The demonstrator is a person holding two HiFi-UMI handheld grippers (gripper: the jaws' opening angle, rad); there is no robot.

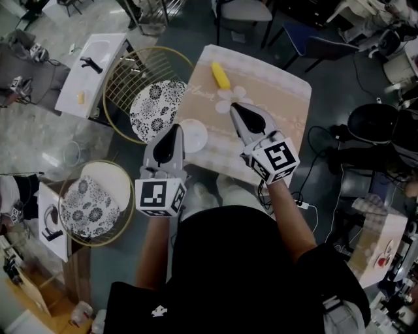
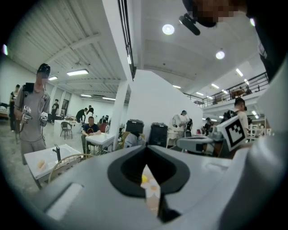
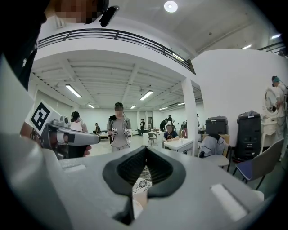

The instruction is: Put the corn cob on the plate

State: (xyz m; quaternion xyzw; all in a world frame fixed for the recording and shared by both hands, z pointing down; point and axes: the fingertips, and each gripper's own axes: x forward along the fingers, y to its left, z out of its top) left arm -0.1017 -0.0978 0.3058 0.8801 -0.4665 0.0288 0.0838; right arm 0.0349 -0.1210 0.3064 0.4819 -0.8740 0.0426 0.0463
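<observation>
In the head view a yellow corn cob (image 1: 221, 75) lies at the far side of the beige-clothed table (image 1: 281, 98). A small white plate (image 1: 193, 135) sits near the table's left edge. My left gripper (image 1: 175, 128) hovers beside that plate, jaws shut and empty. My right gripper (image 1: 235, 106) is over the table's middle, short of the corn, also shut and empty. In the left gripper view the left gripper (image 2: 145, 147) has its tips together, and a bit of the corn cob (image 2: 144, 179) shows through the gap. In the right gripper view the right gripper (image 3: 145, 148) is closed.
A gold wire basket (image 1: 130, 72) left of the table holds a black-and-white patterned plate (image 1: 155, 111). A second basket (image 1: 121, 173) with a similar plate stands lower left. A white sink unit (image 1: 91, 68) and chairs (image 1: 245, 10) surround the table. People stand in the hall.
</observation>
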